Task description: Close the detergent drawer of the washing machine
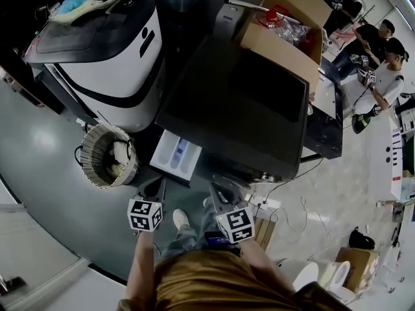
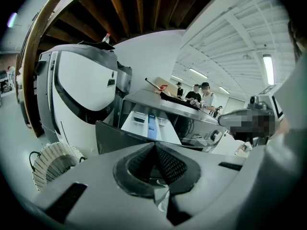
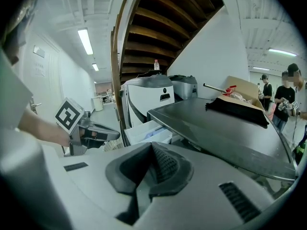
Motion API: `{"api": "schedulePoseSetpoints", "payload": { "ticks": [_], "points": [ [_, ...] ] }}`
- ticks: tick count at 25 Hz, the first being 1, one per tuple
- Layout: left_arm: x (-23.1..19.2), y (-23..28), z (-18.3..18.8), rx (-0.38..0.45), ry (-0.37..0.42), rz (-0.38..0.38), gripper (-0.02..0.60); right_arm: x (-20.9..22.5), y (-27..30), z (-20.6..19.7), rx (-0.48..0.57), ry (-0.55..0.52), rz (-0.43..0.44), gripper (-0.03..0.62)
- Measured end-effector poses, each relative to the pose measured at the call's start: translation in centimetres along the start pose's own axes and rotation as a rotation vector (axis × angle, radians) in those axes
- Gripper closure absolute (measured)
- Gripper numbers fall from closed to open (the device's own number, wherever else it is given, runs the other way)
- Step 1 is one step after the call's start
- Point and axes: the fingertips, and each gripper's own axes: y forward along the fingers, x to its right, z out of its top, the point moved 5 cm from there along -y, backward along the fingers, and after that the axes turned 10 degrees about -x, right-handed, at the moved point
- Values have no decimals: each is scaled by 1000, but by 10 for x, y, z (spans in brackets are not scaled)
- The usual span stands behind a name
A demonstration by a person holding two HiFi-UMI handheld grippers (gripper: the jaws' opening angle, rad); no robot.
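Note:
The washing machine (image 1: pixel 240 102) has a dark top, and its white detergent drawer (image 1: pixel 176 155) stands pulled out at the front left, with a blue insert showing. My left gripper (image 1: pixel 157 188) hovers just in front of the drawer, apart from it, jaws shut on nothing. My right gripper (image 1: pixel 218 192) is to the right, in front of the machine's face, also shut and empty. The left gripper view looks into the drawer (image 2: pixel 151 126) over the closed pads (image 2: pixel 163 164). In the right gripper view the drawer (image 3: pixel 146 131) lies ahead, with the left gripper (image 3: pixel 91 131) beside it.
A second white and black machine (image 1: pixel 110 57) stands to the left. A woven basket (image 1: pixel 109 155) sits on the floor beside the drawer. An open cardboard box (image 1: pixel 285 37) rests on the far end of the washing machine. People (image 1: pixel 382 63) stand at the far right. Cables (image 1: pixel 292 206) trail on the floor.

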Motion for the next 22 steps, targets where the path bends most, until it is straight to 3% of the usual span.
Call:
{"api": "schedulePoseSetpoints", "payload": {
  "ticks": [22],
  "points": [
    [2, 3, 2, -6, -30, 6, 557, 13, -6, -4, 3, 30, -23, 582]
  ]
}}
